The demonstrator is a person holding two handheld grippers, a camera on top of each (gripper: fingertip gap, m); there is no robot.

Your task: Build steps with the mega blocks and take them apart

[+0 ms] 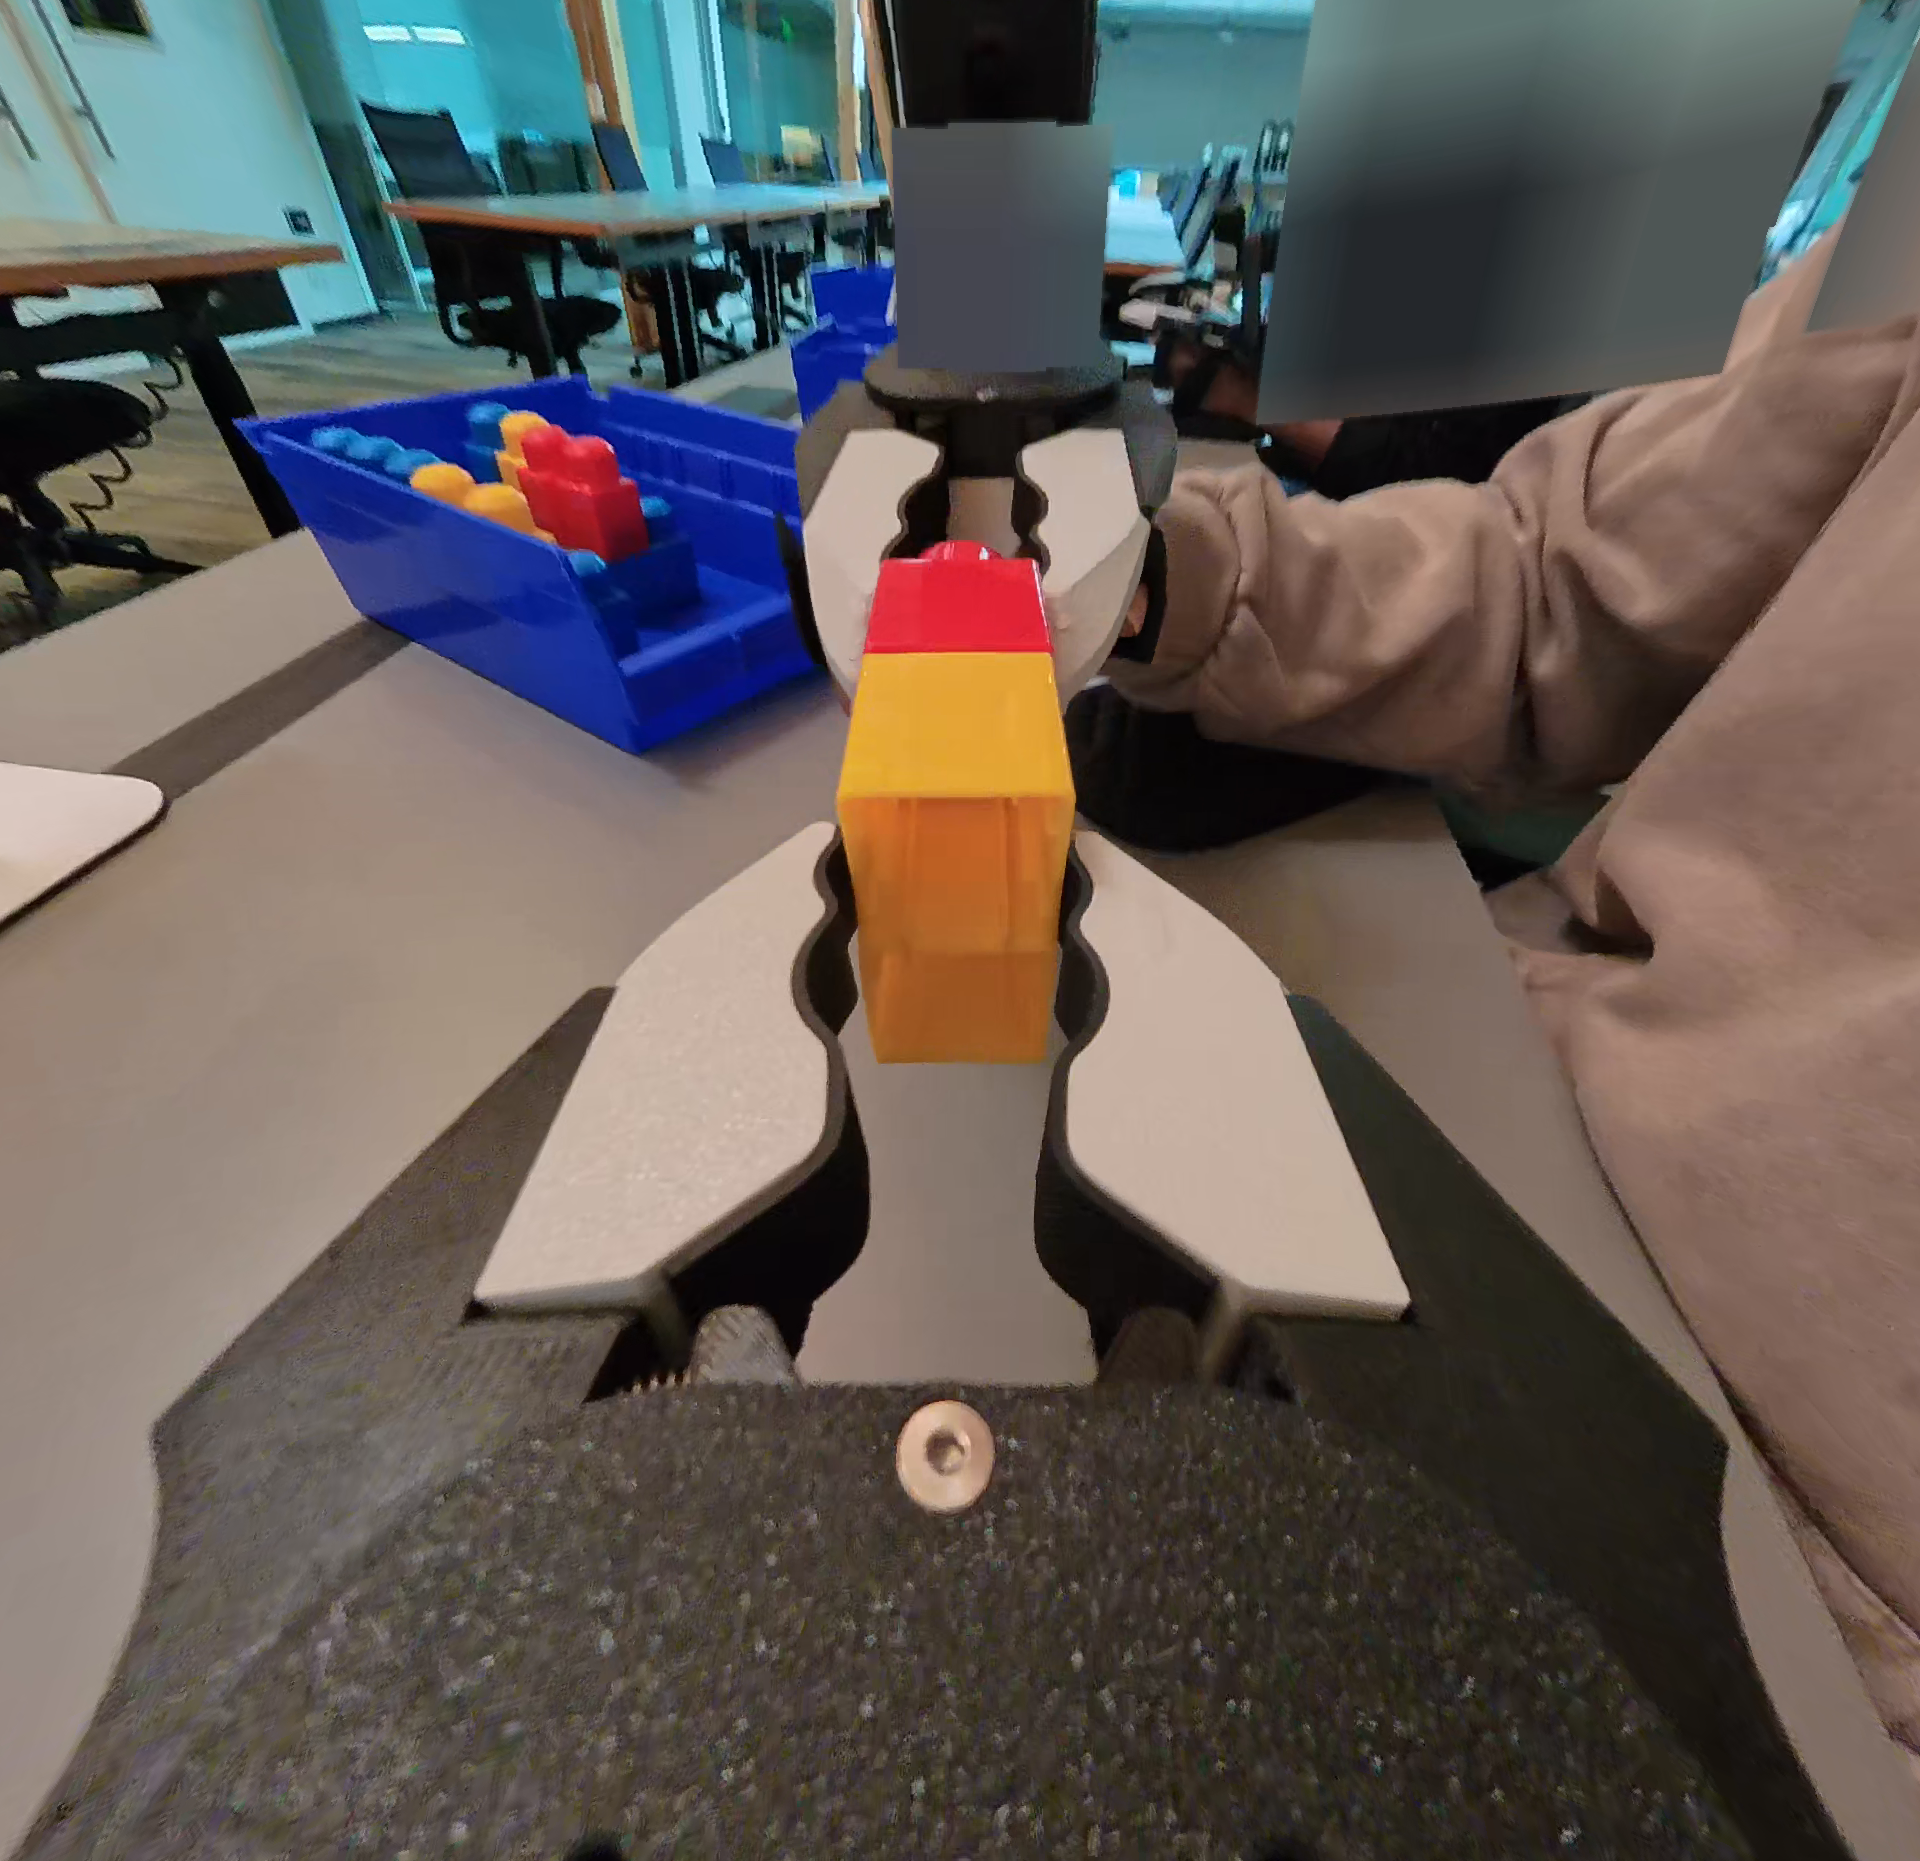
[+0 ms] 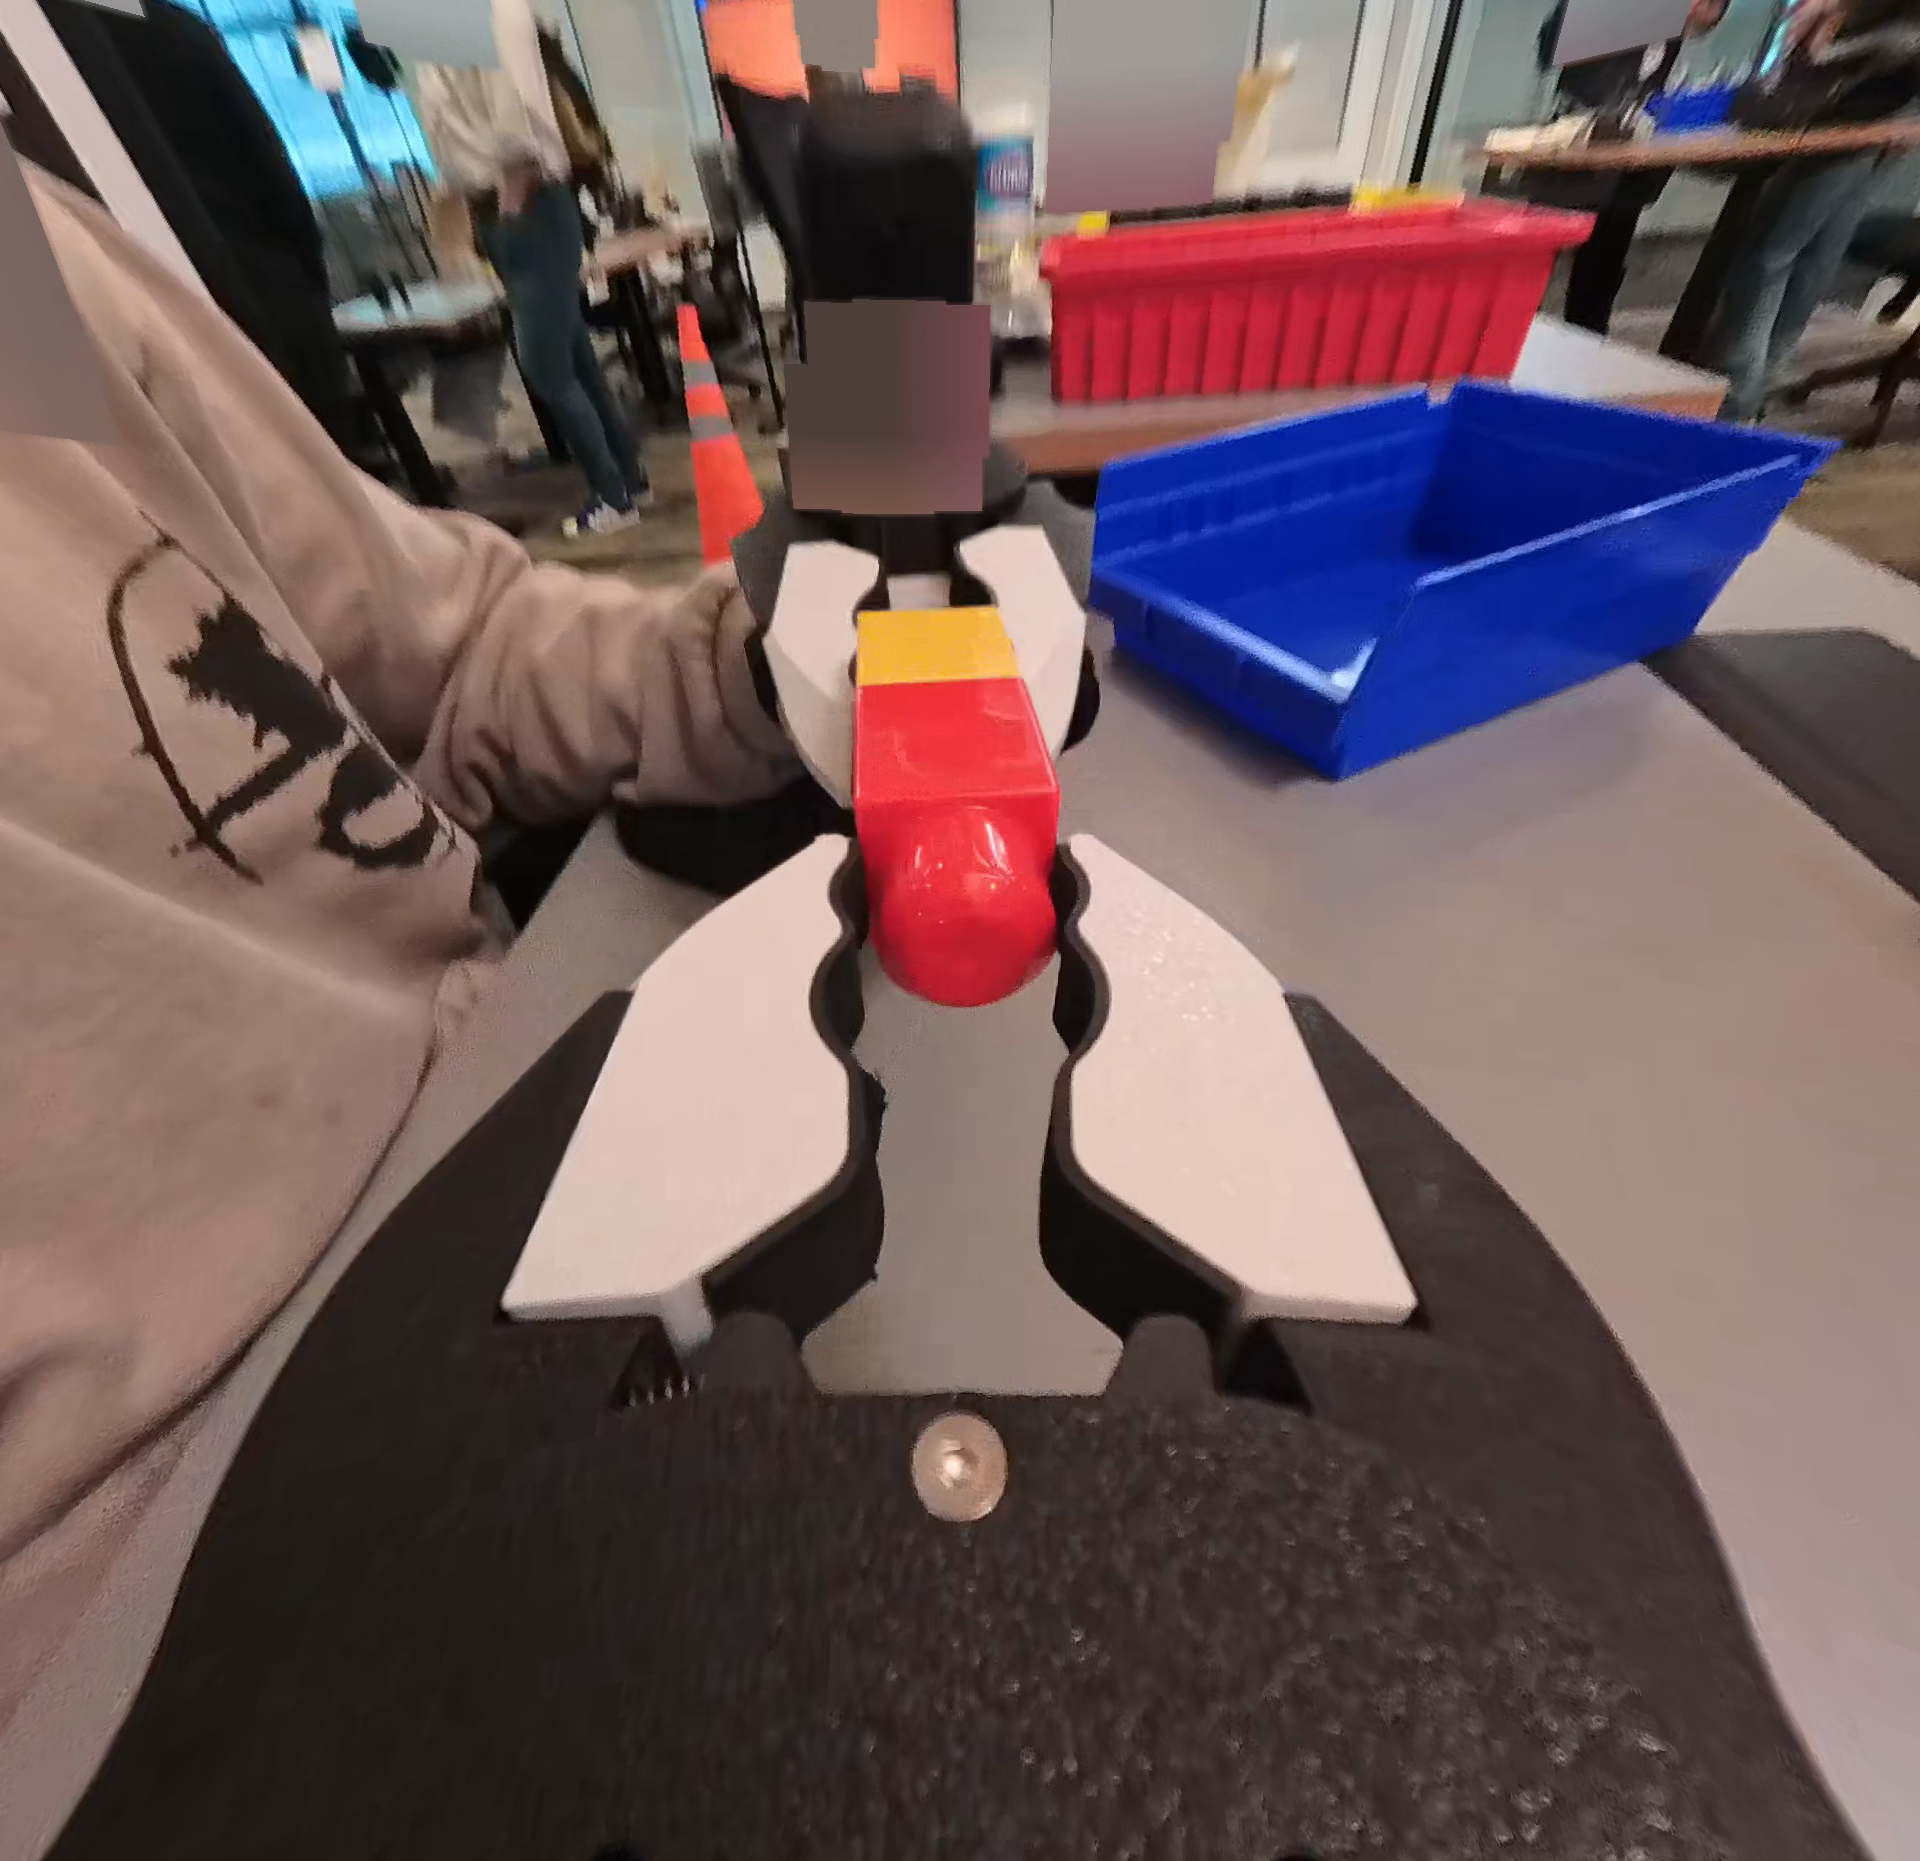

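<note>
A yellow block (image 1: 954,751) and a red block (image 1: 956,611) are joined end to end and held in the air between my two grippers, which face each other above the grey table (image 1: 416,928). My left gripper (image 1: 951,876) is shut on the yellow block. My right gripper (image 2: 956,876) is shut on the red block (image 2: 951,762), with its fingers at the round stud end. The yellow block (image 2: 935,648) shows beyond it, inside the left gripper (image 2: 925,606). The right gripper (image 1: 977,523) shows at the far end in the left wrist view.
A blue bin (image 1: 499,606) holding several red, yellow and blue blocks (image 1: 582,502) stands on the table at the far left. A second blue bin (image 2: 1507,648) stands at the right, with a red bin (image 2: 1299,305) behind it. The person's sleeves (image 1: 1455,606) flank the grippers. The left gripper's tips are roughly 4 cm from the right gripper's.
</note>
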